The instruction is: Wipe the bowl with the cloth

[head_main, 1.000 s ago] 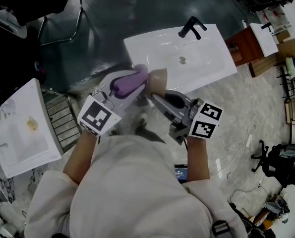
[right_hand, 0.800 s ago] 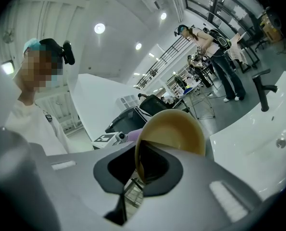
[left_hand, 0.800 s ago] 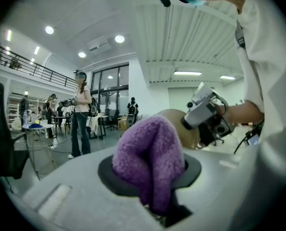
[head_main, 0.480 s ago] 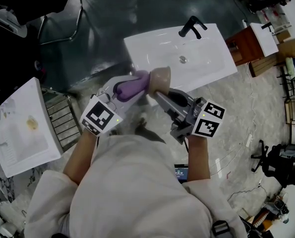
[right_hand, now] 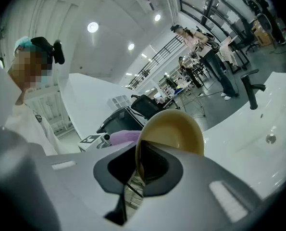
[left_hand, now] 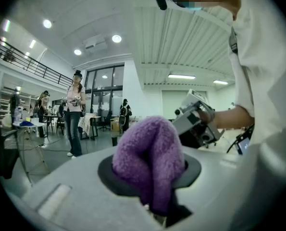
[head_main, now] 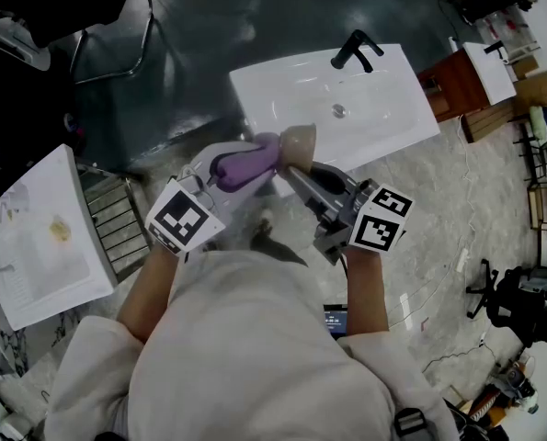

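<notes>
Purple cloth (head_main: 232, 166), 1 piece, bunched. Tan bowl (head_main: 298, 143), 1 piece.

Head view:
- 2 grippers, each with 1 square-marker cube, held over the near edge of 1 white sink (head_main: 383, 108) bearing 1 black faucet (head_main: 354, 49).
- Left gripper (head_main: 245, 156) closed on the cloth, far end of the cloth against the side of the bowl.
- Right gripper (head_main: 290, 166) clamped on the bowl, bowl tipped on its side in the air just above the sink's front rim.
- Against the view 1 second back: bowl and cloth carried slightly up-frame toward the sink, cloth end now overlapping the bowl's left side.
- Against the view half a second back: almost no change.

Left gripper view:
- Cloth (left_hand: 150, 155) pinched between both jaws, standing up in 1 folded hump, 1 tail hanging below the pads.
- Right gripper (left_hand: 196, 121) close beyond it, in 1 hand.
- Standing people far off in a bright hall.

Right gripper view:
- Jaws nearly together on the bowl's rim, wall of the bowl (right_hand: 174, 129) between the pads, hollow of the bowl facing the camera.
- Lilac strip of the cloth (right_hand: 124, 137) showing just past the bowl's left edge.
- Sink basin (right_hand: 243, 143) at right, with 1 drain.
</notes>
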Available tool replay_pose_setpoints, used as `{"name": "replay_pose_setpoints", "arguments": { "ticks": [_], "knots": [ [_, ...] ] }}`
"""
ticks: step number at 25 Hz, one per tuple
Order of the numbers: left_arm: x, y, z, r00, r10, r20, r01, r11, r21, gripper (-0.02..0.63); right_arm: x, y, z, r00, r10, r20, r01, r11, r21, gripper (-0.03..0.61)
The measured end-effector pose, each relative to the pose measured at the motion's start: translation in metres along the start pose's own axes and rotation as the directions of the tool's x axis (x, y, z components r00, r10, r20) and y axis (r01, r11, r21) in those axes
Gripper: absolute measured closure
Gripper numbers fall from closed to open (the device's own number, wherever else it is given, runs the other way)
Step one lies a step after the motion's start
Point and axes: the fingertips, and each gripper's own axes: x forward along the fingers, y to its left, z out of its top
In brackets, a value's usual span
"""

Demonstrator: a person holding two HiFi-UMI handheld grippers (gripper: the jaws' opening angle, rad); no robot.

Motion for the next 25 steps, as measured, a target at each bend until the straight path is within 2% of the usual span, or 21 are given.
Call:
{"name": "replay_pose_setpoints", "arguments": {
  "ticks": [8,15,19,25],
  "knots": [
    [0.002,0.016,0.005,0.998,0.06,0.01,-0.06,0.998,-0.003,0.503,0.002,0.007,-0.01,0.997,0.034,-0.063,-0.037,0.999,-0.039,0.565],
    [0.003,0.023,0.003,0.996,0.084,-0.003,-0.084,0.996,0.009,0.503,0.001,0.02,-0.002,0.995,0.081,-0.052,-0.083,0.996,-0.044,0.564],
    [0.004,0.022,-0.005,0.997,0.07,-0.025,-0.07,0.998,0.0,0.503,0.001,0.023,0.0,0.995,0.094,-0.039,-0.095,0.995,-0.038,0.563],
    [0.005,0.008,-0.015,0.999,0.008,-0.046,-0.009,1.0,-0.01,0.503,-0.001,0.018,0.004,0.996,0.086,0.004,-0.086,0.996,-0.01,0.563]
  ]
}}
